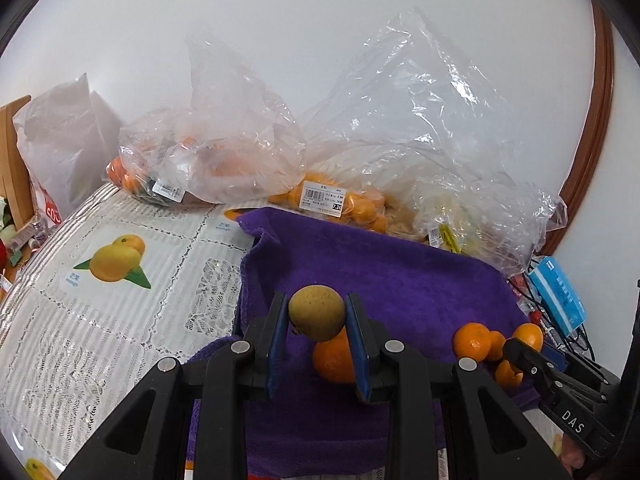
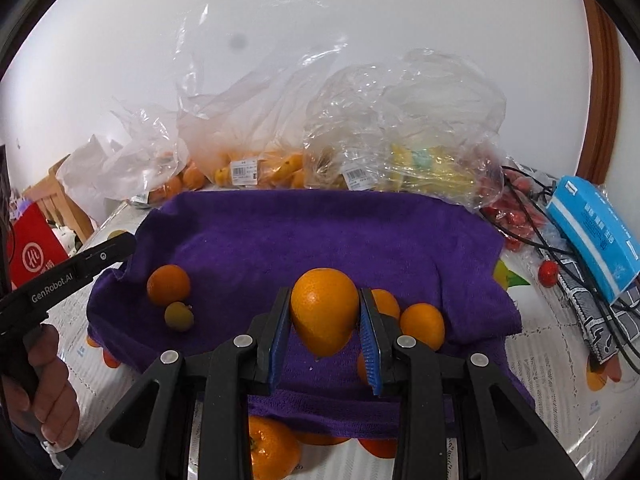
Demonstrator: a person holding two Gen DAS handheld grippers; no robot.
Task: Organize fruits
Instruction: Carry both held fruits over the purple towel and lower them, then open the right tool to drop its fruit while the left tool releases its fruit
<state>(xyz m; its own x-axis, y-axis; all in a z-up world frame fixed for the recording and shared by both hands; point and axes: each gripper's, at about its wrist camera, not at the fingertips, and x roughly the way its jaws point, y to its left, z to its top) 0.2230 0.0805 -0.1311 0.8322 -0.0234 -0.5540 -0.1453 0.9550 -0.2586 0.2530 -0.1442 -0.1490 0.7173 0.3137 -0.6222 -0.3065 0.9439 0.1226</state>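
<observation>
Left gripper: the blue pads are clamped on a small yellow-green fruit, one pad at its 9 o'clock side, the other at its 3 o'clock side. The fruit is held clear above the purple towel. An orange lies on the towel directly at the fruit's 6 o'clock, partly hidden by the right-hand pad.

Right gripper: the pads are closed on a large orange, gripped at its 9 and 3 o'clock sides and held above the same towel. A cluster of oranges lies on the towel at the held orange's 3 to 4 o'clock, partly behind the pad. In the right wrist view another orange sits on the towel at 9 o'clock, with the small yellow-green fruit just below it at its 5 o'clock; whether they touch cannot be told.

Beyond the towel's 12 o'clock edge, clear plastic bags stand along the wall, holding oranges and yellowish produce, with price labels showing. A blue box lies at 3 o'clock of the towel among black cables. The table cover, printed with fruit pictures, extends at the towel's 9 o'clock. A hand grips the left gripper's handle at 8 o'clock in the right wrist view.
</observation>
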